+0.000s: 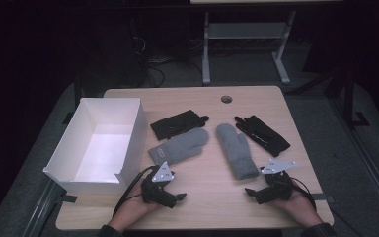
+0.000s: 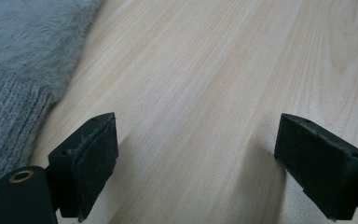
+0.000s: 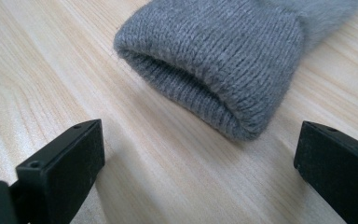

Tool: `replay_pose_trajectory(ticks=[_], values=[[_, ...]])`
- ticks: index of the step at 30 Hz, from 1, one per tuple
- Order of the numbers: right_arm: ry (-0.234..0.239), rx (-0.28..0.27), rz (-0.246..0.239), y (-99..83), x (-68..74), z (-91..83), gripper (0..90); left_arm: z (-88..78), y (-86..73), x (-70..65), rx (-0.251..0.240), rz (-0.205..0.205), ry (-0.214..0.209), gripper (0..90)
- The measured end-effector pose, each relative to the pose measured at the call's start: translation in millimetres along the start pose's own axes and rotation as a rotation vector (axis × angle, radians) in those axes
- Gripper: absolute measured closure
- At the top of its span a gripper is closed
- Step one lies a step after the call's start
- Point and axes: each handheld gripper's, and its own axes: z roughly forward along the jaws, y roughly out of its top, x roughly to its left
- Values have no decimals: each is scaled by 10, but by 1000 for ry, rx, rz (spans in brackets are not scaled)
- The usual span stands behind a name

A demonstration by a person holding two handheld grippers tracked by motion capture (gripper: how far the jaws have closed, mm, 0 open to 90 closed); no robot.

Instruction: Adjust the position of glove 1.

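Four gloves, high view: two grey mittens and two black gloves lie mid-frame on the wooden bench (image 1: pixel 202 197).
Left mitten (image 1: pixel 180 146): left of centre, cuff toward lower left, just above the left tongs (image 1: pixel 180 196).
Right mitten (image 1: pixel 237 148): right of centre, cuff toward the bottom, just left of the right tongs (image 1: pixel 249 191).
Black gloves: one (image 1: pixel 177 123) above the left mitten and touching it, the other (image 1: pixel 262 134) right of the right mitten.
White box (image 1: pixel 128 148): left of frame, open top, beside the left mitten.
Hands: each comes in from the bottom edge, resting low on the bench, well apart.

Left gripper view, tongs (image 2: pixel 196 163): spread wide, bare bench between them, gripping nothing.
Left gripper view, mitten (image 2: pixel 23 65): upper left of frame, cuff ribbing at the left edge beside the left jaw.

Right gripper view, tongs (image 3: pixel 198 168): spread wide, gripping nothing.
Right gripper view, mitten (image 3: pixel 223 60): top centre, open cuff facing the tongs, just ahead of them, not between them.
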Motion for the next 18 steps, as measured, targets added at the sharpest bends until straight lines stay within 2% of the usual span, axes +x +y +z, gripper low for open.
replay_pose_trajectory(ticks=[7, 9, 11, 12, 14, 17, 18], values=[[-2, 2, 4, -1, 8, -2, 18, 7, 9, 0, -1, -3, 3, 127], [5, 4, -7, -6, 2, -11, 25, 7, 9, 0, 0, -3, 2, 127], [2, 15, 0, 4, 0, -46, 125, 6, 9, 1, 0, -2, 2, 127], [18, 14, 4, 13, -6, -70, 181, 7, 9, 0, 0, -3, 3, 127], [22, 9, 28, 40, -21, -113, 237, 6, 9, 1, 0, -2, 3, 127], [6, -23, 14, 80, -42, -188, 346, 7, 9, 1, 0, -2, 3, 127], [6, -23, 14, 80, -42, -188, 346, 7, 9, 1, 0, -2, 3, 127]])
